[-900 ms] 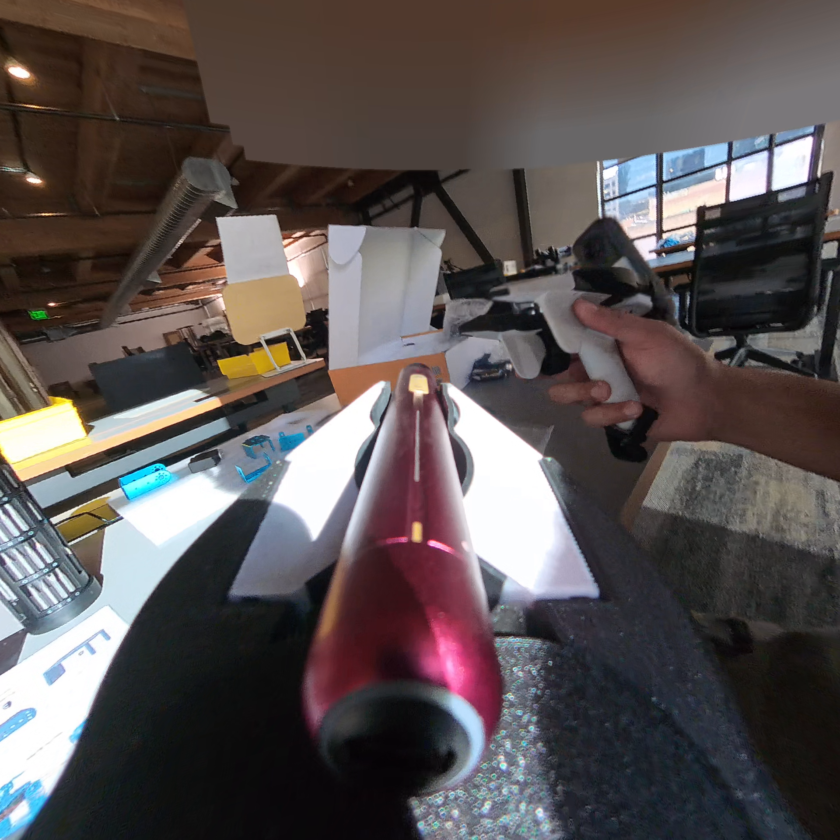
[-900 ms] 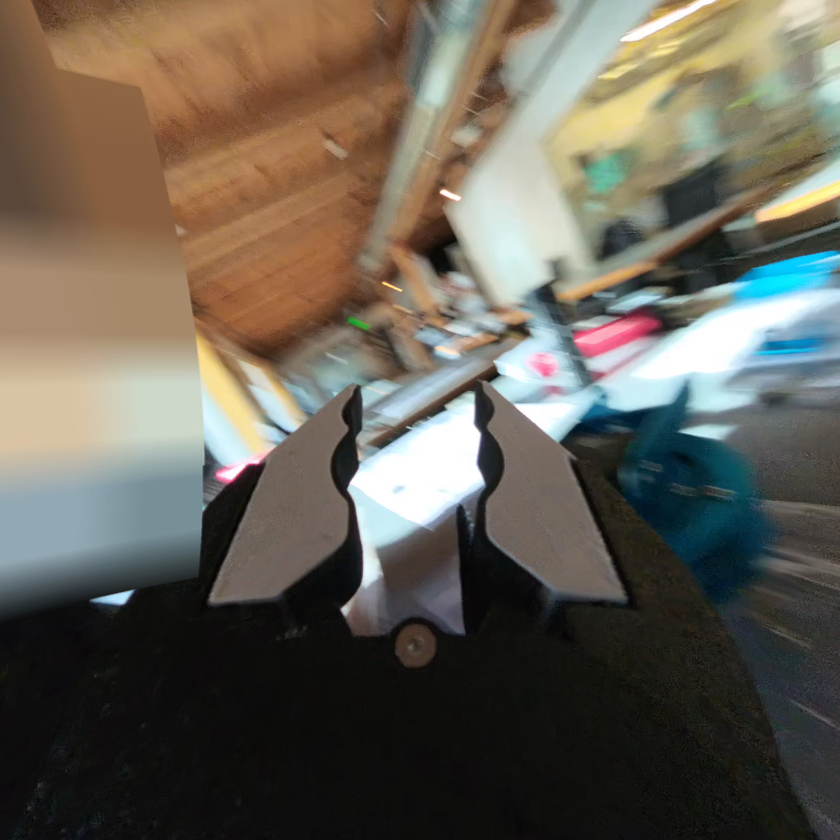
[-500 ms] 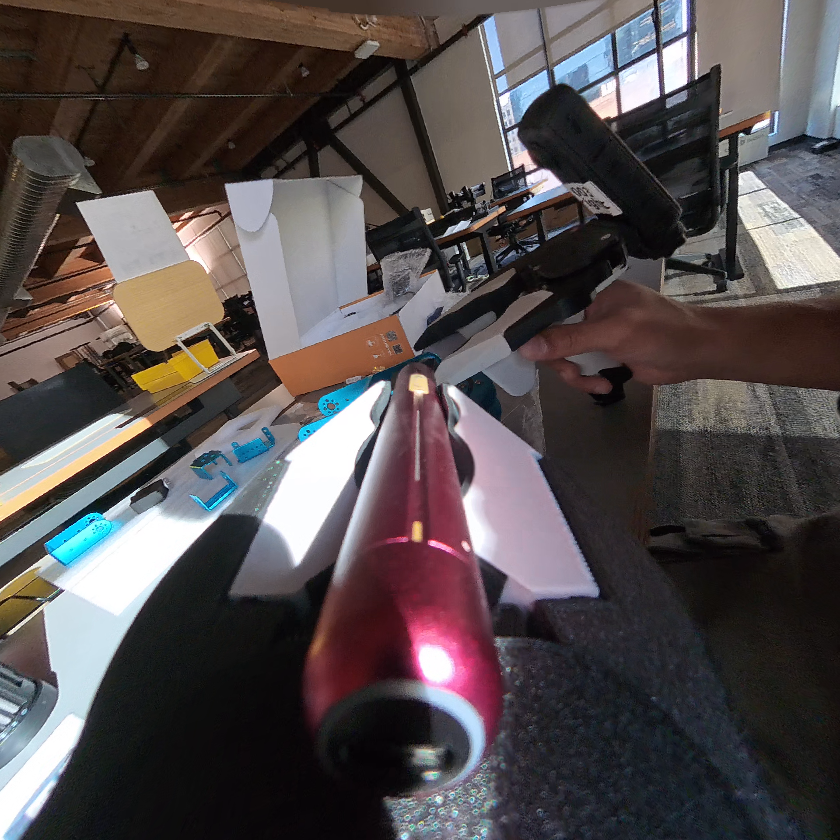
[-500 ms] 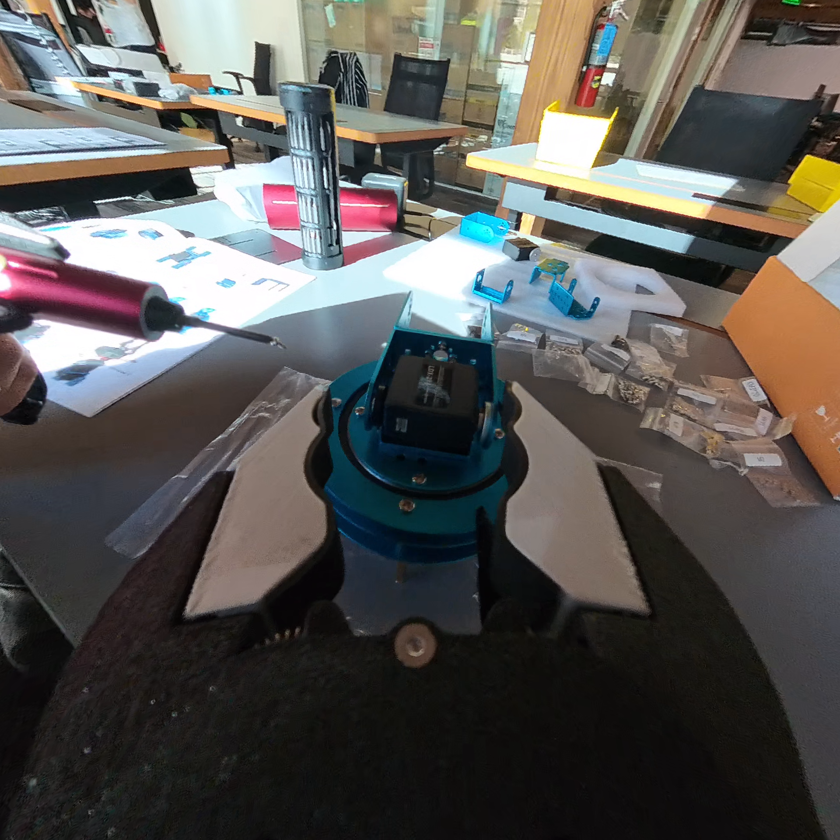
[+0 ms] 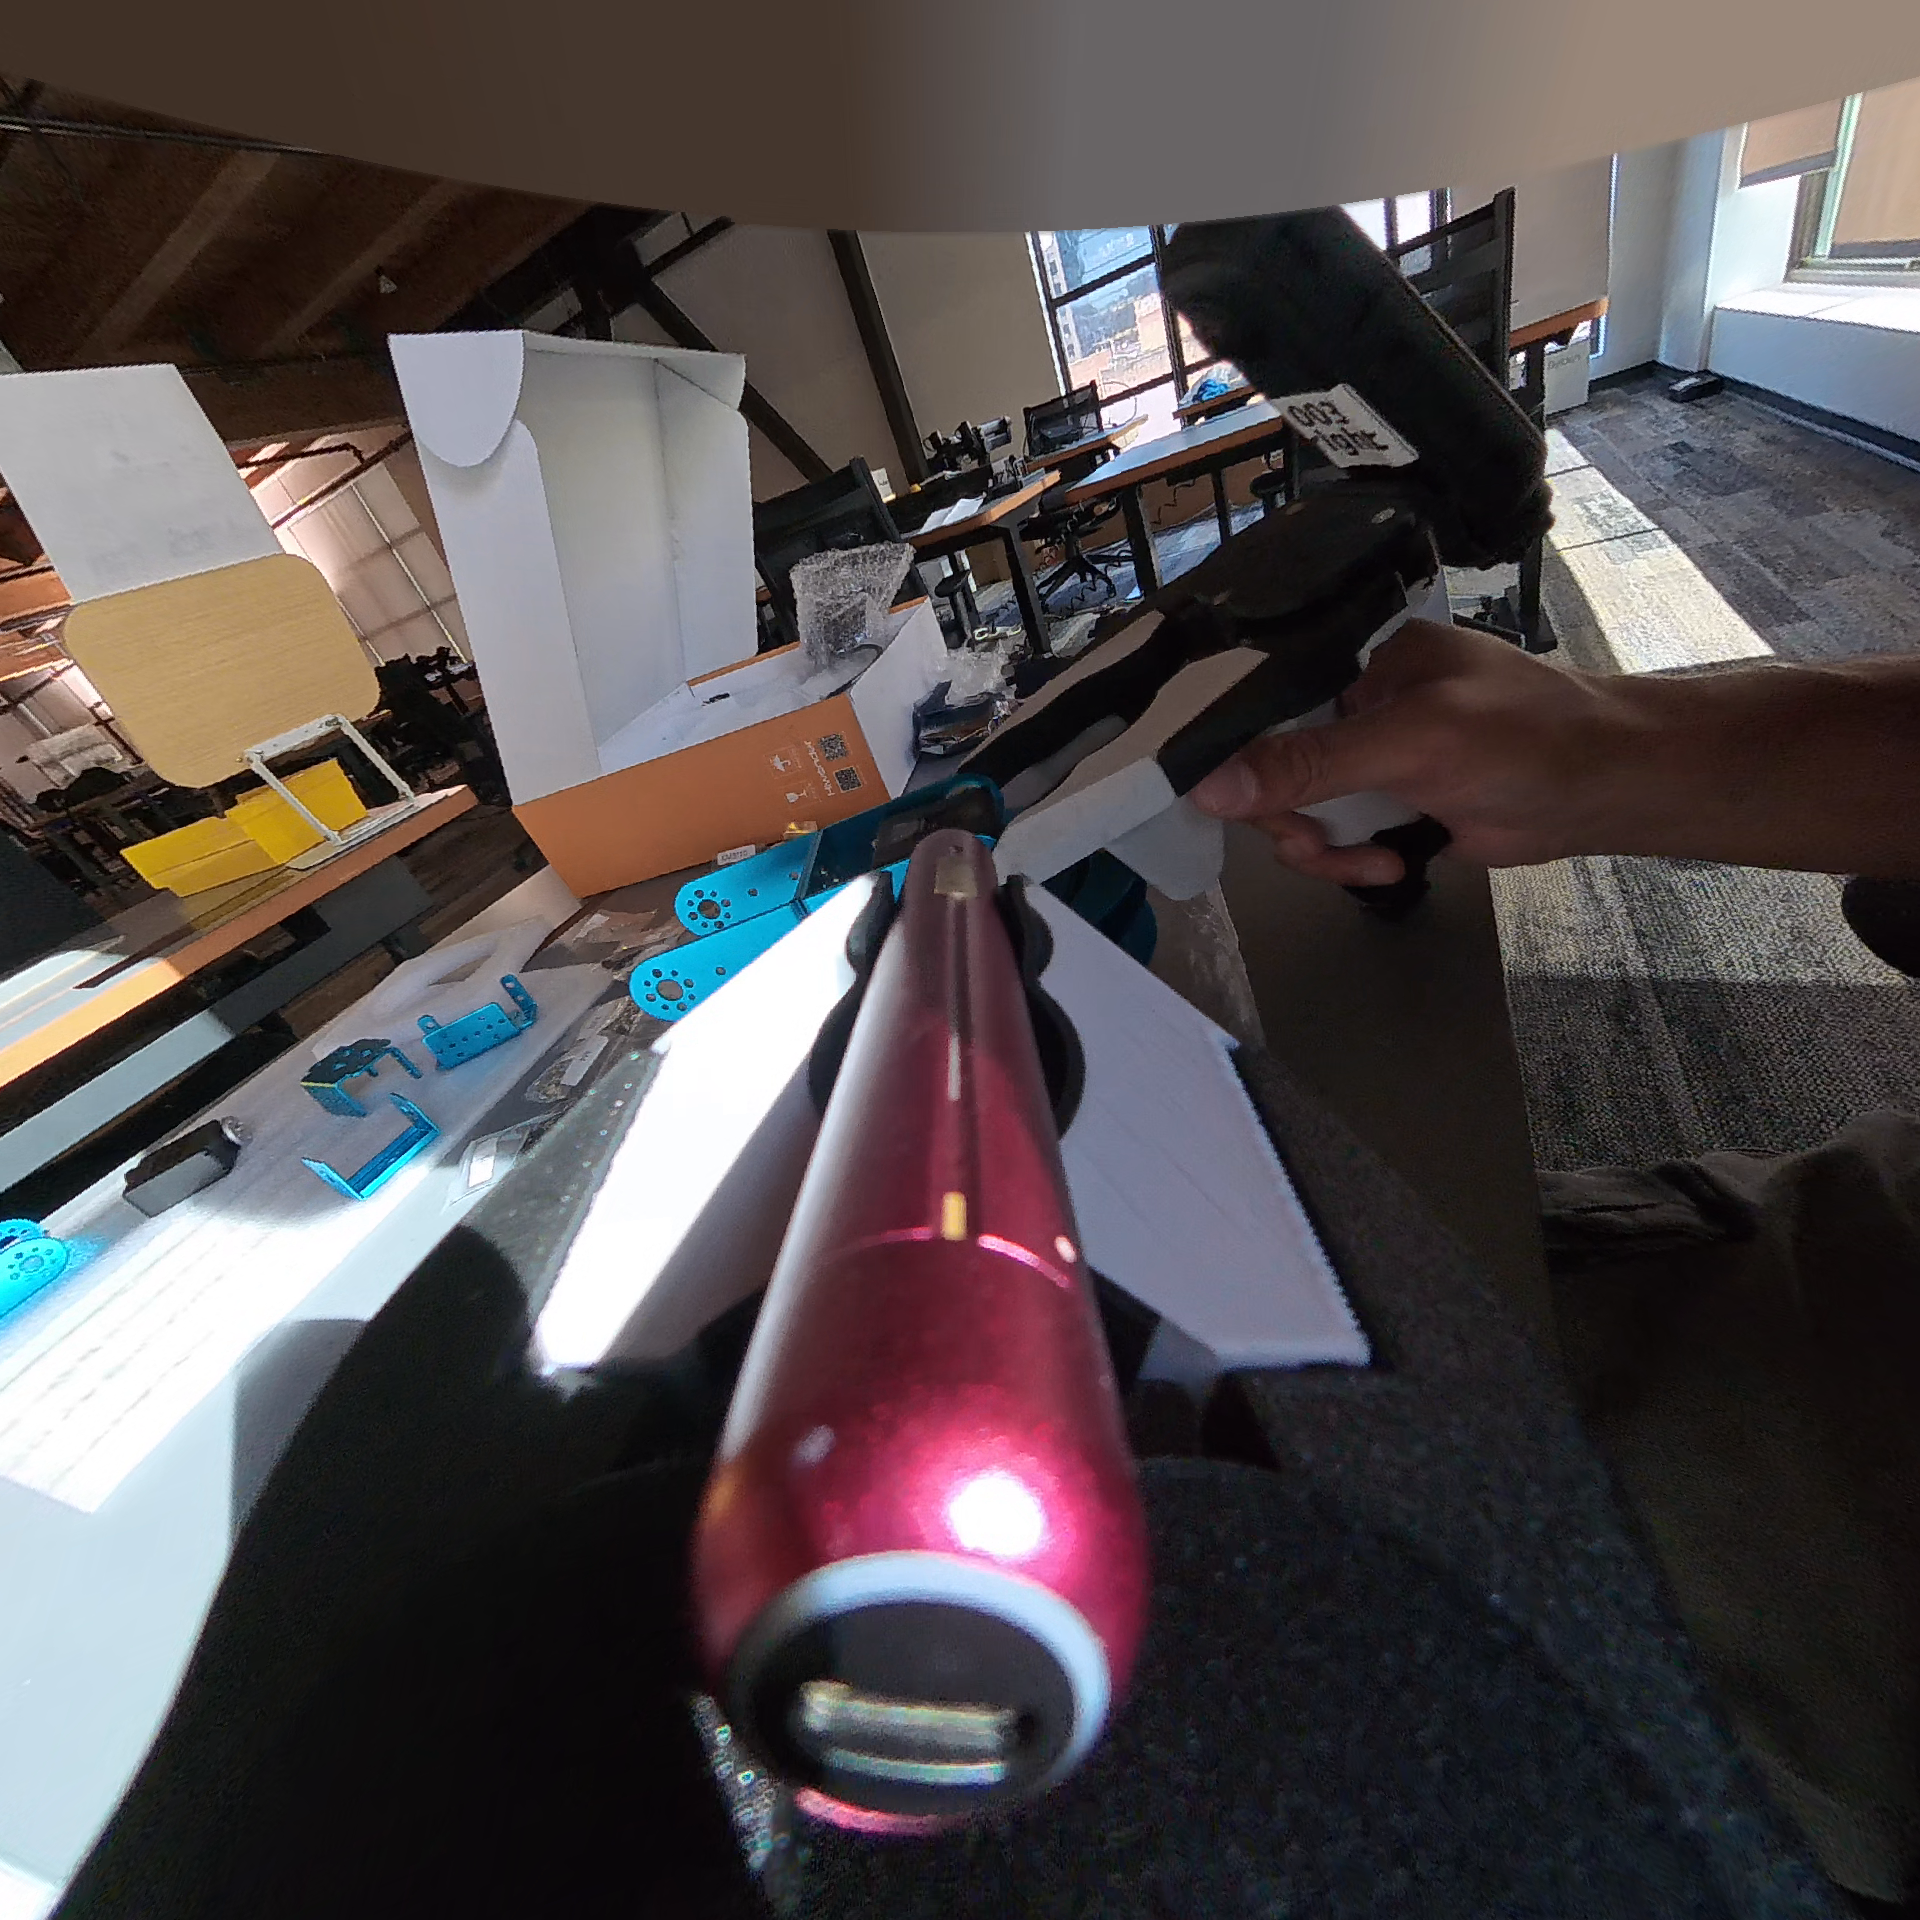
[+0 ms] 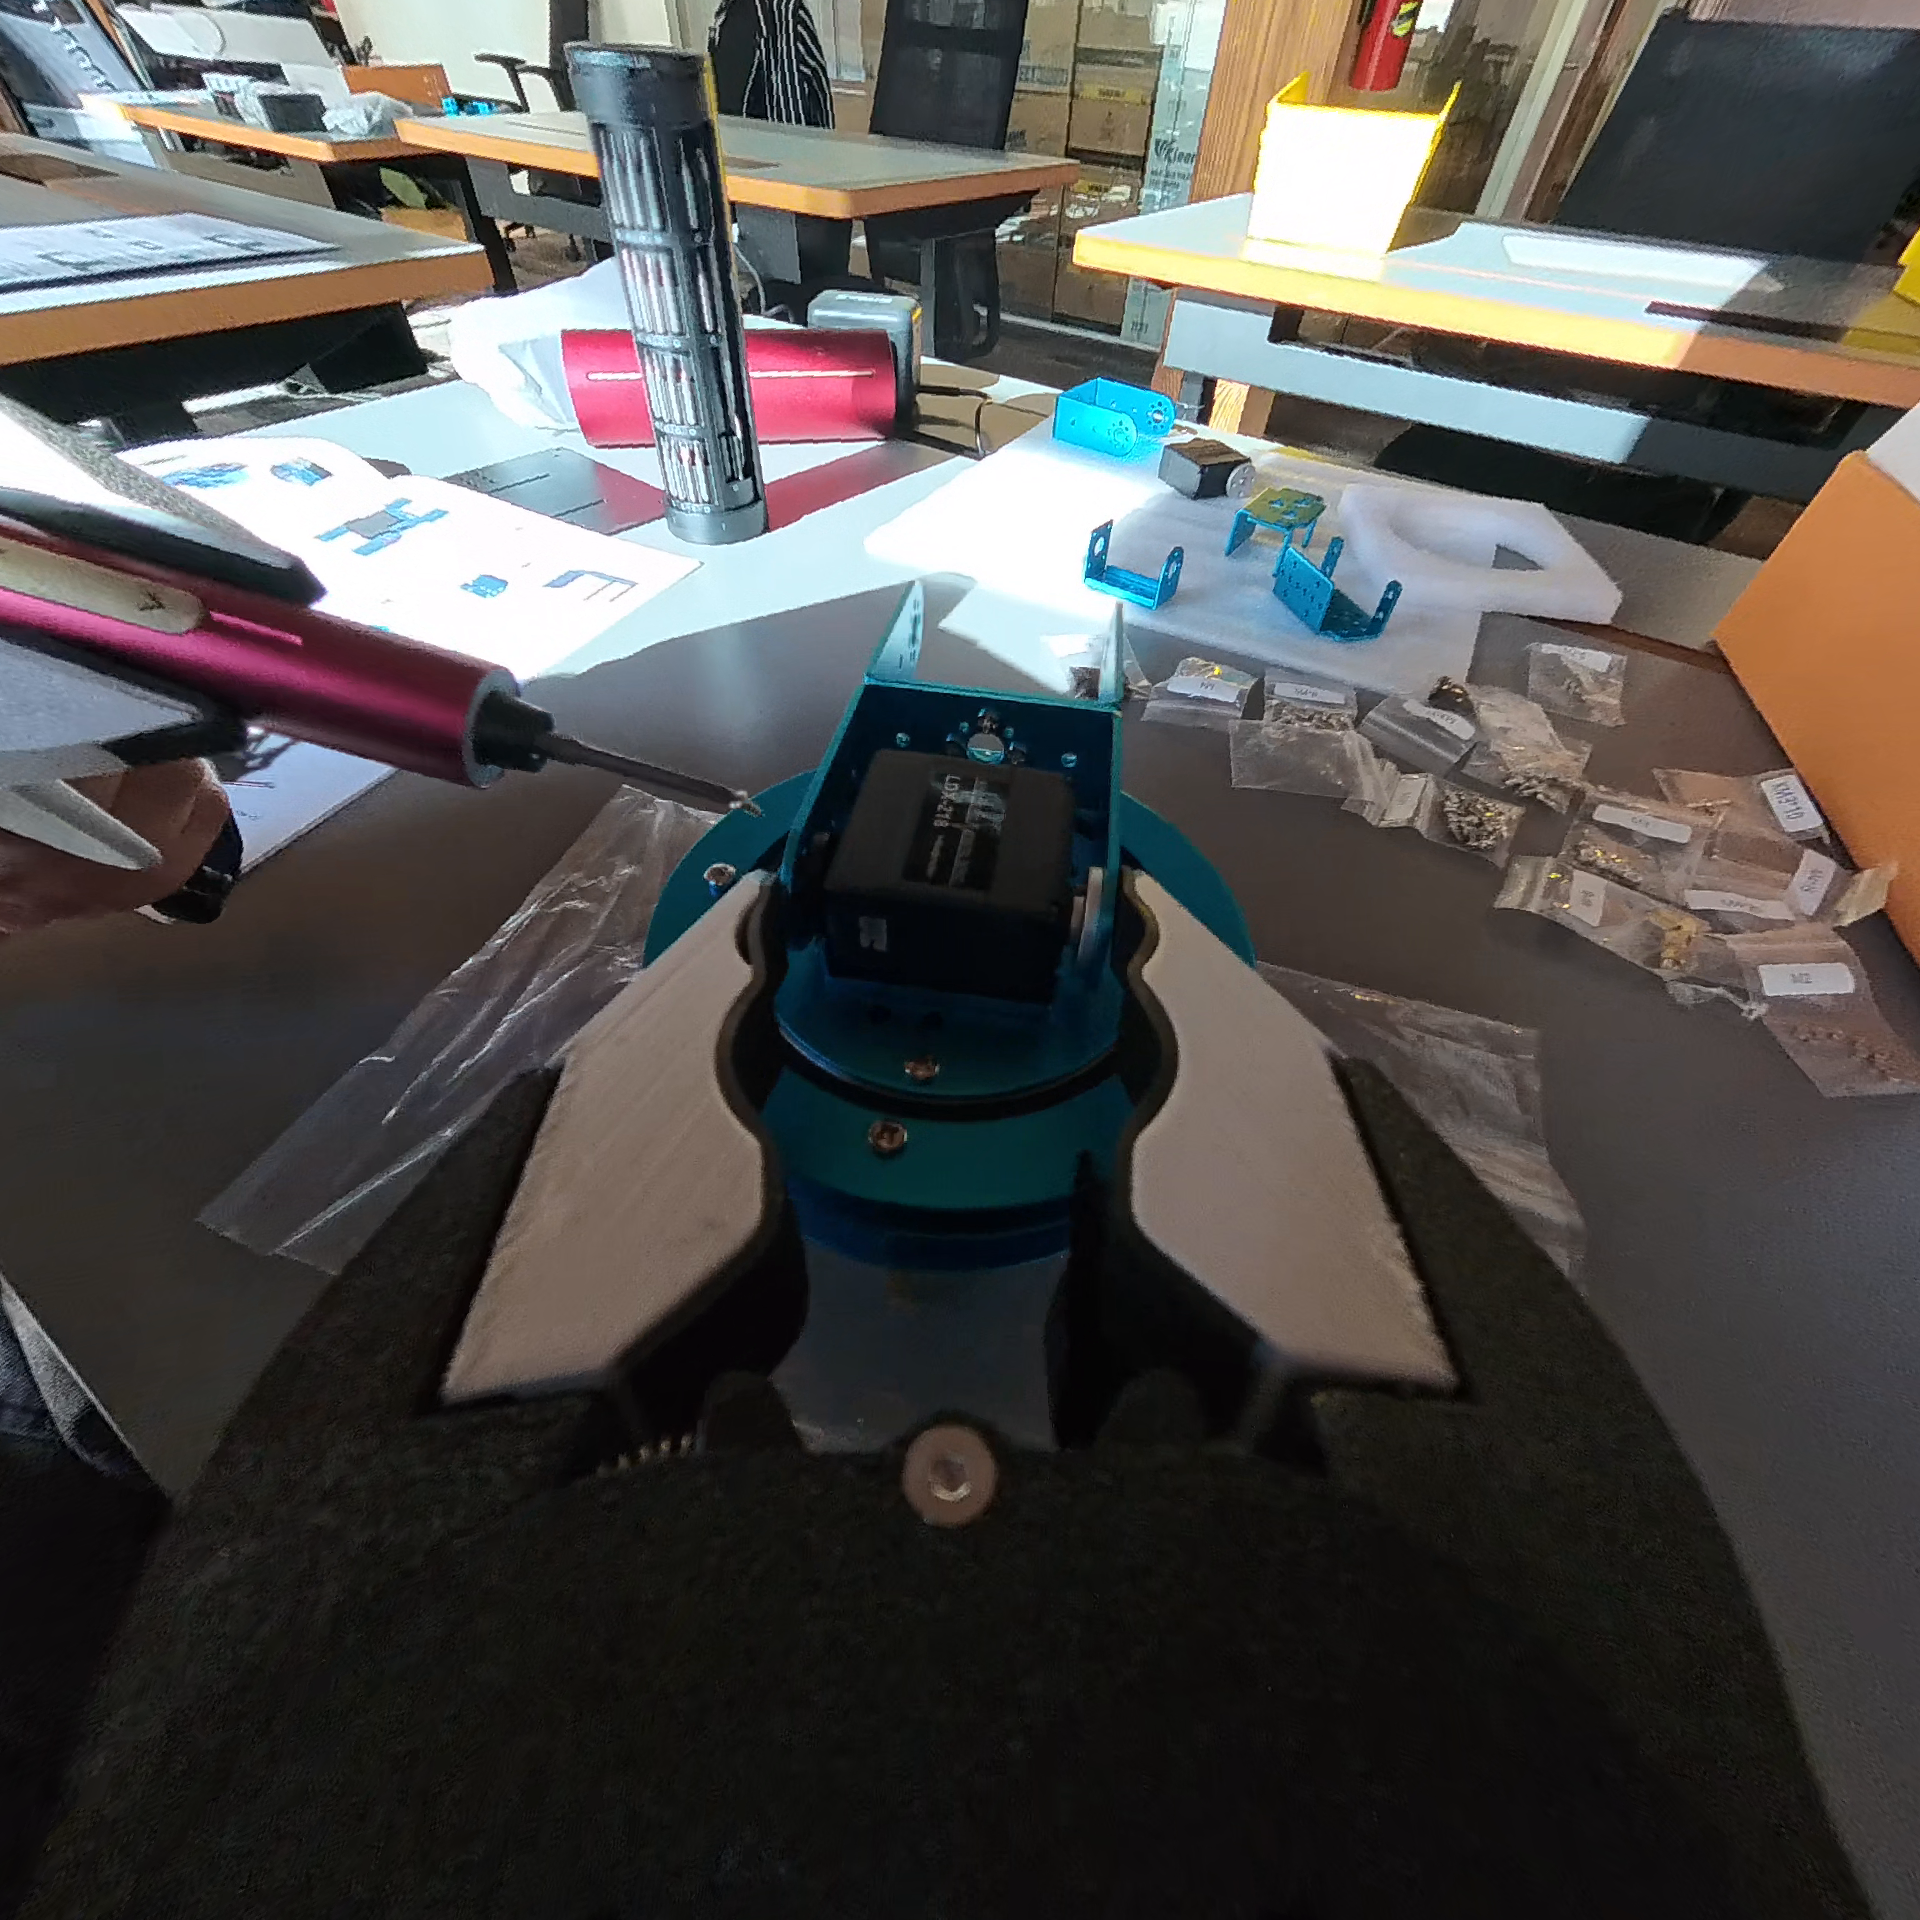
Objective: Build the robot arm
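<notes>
My left gripper (image 5: 951,894) is shut on a red electric screwdriver (image 5: 935,1299) that runs forward between its white fingers. In the right wrist view the screwdriver (image 6: 343,675) comes in from the left, and its bit tip (image 6: 743,802) hangs just off the left wall of the bracket. My right gripper (image 6: 945,894) clasps a blue round-based assembly (image 6: 914,1164) carrying a U-bracket and a black servo (image 6: 956,862), one finger on each side. It stands on a grey table (image 6: 208,1039). The right gripper (image 5: 992,805), held by a hand, also shows in the left wrist view.
A clear plastic bag (image 6: 499,1018) lies under the assembly. Several small screw bags (image 6: 1558,810) lie to the right, beside an orange box (image 6: 1829,665). Loose blue brackets (image 6: 1320,603) lie on white foam behind. A black bit holder (image 6: 675,312), a red case (image 6: 810,384) and an instruction sheet (image 6: 416,540) are back left.
The right gripper swung down from a blurred view onto the blue assembly and moved further along it. The screwdriver tip has come closer to the bracket.
</notes>
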### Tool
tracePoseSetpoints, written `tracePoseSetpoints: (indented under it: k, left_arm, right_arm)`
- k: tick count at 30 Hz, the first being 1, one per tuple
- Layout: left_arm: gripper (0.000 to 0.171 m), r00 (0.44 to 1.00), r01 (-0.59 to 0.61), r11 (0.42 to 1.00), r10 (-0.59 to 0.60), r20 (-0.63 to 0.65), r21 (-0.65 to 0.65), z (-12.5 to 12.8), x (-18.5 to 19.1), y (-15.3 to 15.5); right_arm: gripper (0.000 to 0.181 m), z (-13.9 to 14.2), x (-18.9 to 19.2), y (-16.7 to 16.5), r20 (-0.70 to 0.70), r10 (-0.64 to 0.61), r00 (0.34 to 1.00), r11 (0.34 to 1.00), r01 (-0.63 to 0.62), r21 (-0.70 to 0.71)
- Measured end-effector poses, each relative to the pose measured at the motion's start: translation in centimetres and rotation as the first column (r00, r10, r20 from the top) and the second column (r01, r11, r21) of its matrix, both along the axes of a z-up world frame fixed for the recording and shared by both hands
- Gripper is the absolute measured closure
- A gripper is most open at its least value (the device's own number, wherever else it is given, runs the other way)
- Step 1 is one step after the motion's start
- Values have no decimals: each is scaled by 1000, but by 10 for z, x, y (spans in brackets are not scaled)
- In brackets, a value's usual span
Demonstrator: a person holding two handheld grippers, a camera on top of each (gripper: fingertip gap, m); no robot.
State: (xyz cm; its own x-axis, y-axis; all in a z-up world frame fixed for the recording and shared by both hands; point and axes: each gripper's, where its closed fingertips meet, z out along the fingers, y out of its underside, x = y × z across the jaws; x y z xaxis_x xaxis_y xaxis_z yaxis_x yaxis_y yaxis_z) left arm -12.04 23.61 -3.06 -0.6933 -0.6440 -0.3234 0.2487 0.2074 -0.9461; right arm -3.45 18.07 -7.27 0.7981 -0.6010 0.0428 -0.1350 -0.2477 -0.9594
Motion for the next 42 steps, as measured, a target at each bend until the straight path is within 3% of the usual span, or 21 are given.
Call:
tracePoseSetpoints:
  k: [30,33,36,42]
  left_arm:
    - [150,1000,23,999,-24,17,23,-6,4,-7]
    - [149,999,23,998,-24,-30,-55,-1,3,0]
    - [151,987,-10,985,-17,-158,-171,3,8,7]
    - [152,937,-49,920,-93,-337,-388,9,9,8]
  right_arm:
    - [120,0,0,0,0,0,1000,1000,0,19]
    - [120,0,0,0,1,-1,1000,1000,1,21]
    - [120,0,0,0,1,-4,1000,1000,4,22]
    - [119,0,0,0,4,-14,1000,1000,14,26]
